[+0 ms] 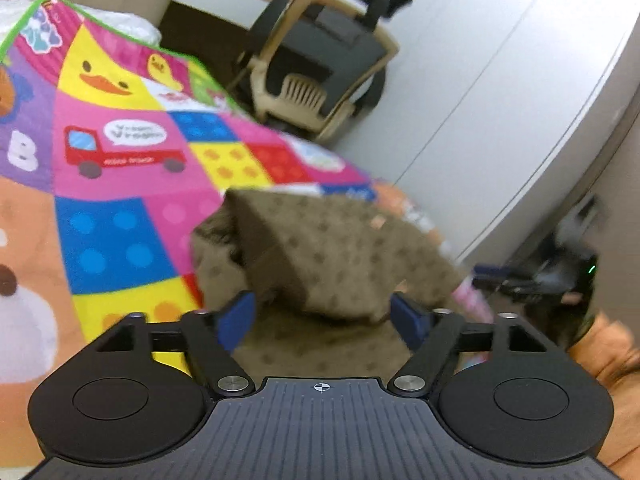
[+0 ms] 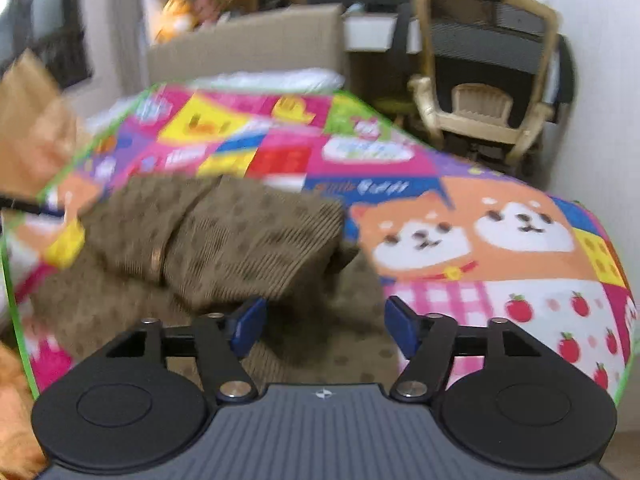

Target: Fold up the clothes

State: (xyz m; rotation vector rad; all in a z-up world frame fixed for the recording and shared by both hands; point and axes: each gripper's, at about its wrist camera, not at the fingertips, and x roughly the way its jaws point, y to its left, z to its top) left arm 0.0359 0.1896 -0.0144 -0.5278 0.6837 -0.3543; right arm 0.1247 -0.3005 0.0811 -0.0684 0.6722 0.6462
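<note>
Brown dotted cloth (image 2: 224,240) is seen partly folded on the mat (image 1: 120,152) just ahead of the left gripper (image 1: 323,312) and right gripper (image 2: 323,320), both spread and empty, so a fresh edge must be pinched for the next fold.

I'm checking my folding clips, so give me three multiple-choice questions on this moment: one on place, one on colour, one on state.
1. Where does the brown dotted garment lie?
A. on the colourful cartoon mat
B. on the chair
C. in a box

2. What colour is the mat's edging?
A. black
B. green
C. white

3. How do the right gripper jaws stand?
A. shut on the garment
B. shut on the mat
C. open

Answers: 1 A, mat shows around the garment; 2 B, a green border runs along it; 3 C, blue pads stand apart.
</note>
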